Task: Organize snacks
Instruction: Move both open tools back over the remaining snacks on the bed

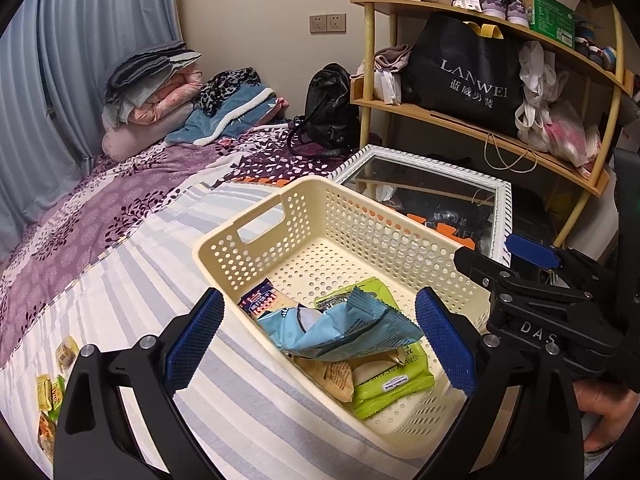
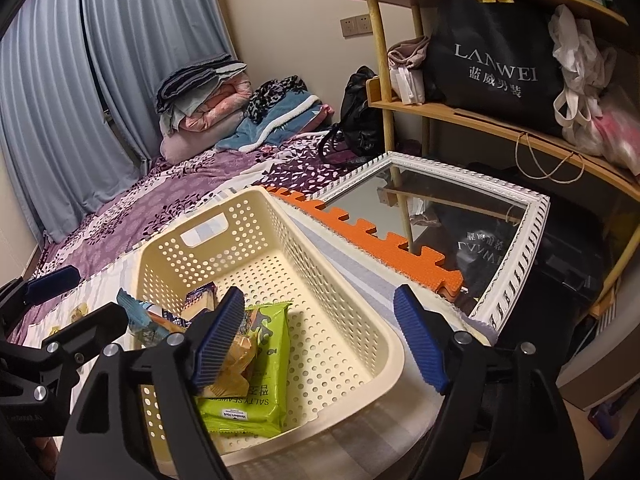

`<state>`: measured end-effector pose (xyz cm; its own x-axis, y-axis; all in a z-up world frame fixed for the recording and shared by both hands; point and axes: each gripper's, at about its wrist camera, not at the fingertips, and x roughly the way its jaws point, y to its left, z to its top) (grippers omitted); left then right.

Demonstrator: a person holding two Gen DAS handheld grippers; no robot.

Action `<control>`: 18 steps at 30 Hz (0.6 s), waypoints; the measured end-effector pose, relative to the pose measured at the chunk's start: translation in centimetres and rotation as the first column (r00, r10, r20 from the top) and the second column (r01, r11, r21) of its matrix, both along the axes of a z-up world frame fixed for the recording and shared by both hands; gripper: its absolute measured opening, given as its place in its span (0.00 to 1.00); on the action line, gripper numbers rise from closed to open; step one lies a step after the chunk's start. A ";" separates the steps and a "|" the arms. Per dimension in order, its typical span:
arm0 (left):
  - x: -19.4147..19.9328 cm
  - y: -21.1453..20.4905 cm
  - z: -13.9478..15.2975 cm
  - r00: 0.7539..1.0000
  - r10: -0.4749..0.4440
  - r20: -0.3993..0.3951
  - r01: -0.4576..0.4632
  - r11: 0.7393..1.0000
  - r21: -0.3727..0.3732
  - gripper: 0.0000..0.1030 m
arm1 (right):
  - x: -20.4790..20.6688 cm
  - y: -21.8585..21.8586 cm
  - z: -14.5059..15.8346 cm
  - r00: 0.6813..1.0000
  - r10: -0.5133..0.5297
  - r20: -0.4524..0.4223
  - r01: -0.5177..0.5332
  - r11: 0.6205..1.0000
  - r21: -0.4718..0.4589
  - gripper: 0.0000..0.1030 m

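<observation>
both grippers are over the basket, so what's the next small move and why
Probably swing the left gripper left toward the small yellow and green snack packets lying loose on the striped bedsheet. Both it and the right gripper stand open and hold nothing, while the cream perforated plastic basket already holds several packets.

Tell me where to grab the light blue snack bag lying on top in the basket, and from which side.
Grip the light blue bag by its raised, crumpled upper edge, coming from above. It lies loosely on top of the other packets in the cream basket, so that standing fold is free. The basket walls block a sideways approach, and lower down the fingers would likely catch the green packet too.
</observation>
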<state>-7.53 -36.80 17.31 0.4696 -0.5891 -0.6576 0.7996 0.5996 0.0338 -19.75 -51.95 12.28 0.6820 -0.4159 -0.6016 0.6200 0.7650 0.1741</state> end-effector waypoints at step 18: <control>1.7 3.6 0.2 0.995 0.102 -0.016 -0.102 0.995 -0.006 0.95 | 2.0 2.3 0.3 0.998 0.067 -0.005 -0.067 0.998 0.001 0.86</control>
